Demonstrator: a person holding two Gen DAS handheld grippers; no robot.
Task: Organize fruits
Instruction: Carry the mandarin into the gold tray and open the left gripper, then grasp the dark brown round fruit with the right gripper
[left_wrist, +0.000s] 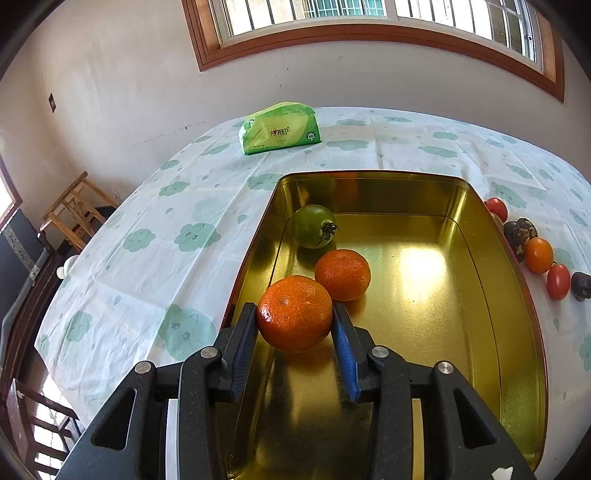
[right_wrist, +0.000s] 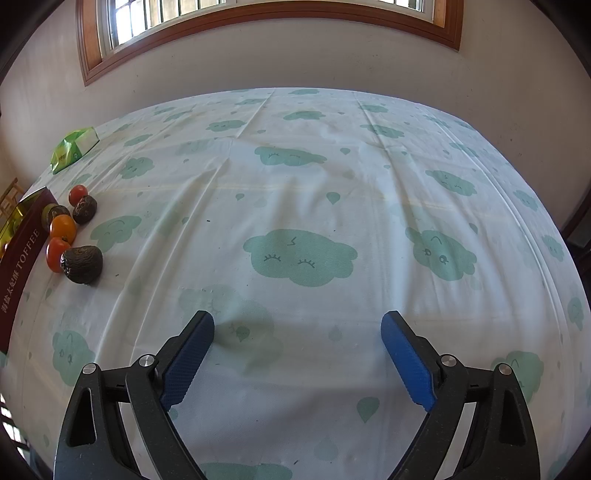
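Currently held: an orange (left_wrist: 294, 313), pinched by the left gripper (left_wrist: 295, 317) low over the tin's (left_wrist: 517, 295) near corner.
Tin contents: a second orange (left_wrist: 342, 274), touching the first; a green tomato (left_wrist: 313, 226) behind.
Waiting fruit: small tomatoes and dark wrinkled fruits (right_wrist: 82, 264) beside the tin's wall.
Right gripper (right_wrist: 297, 328): spread wide, nothing between, over bare tablecloth (right_wrist: 295, 177).
Risk: released here, the orange may roll and knock its neighbour.
Writing: "TOFFEE" on the tin's side; tissue pack (left_wrist: 279, 128) print not readable.
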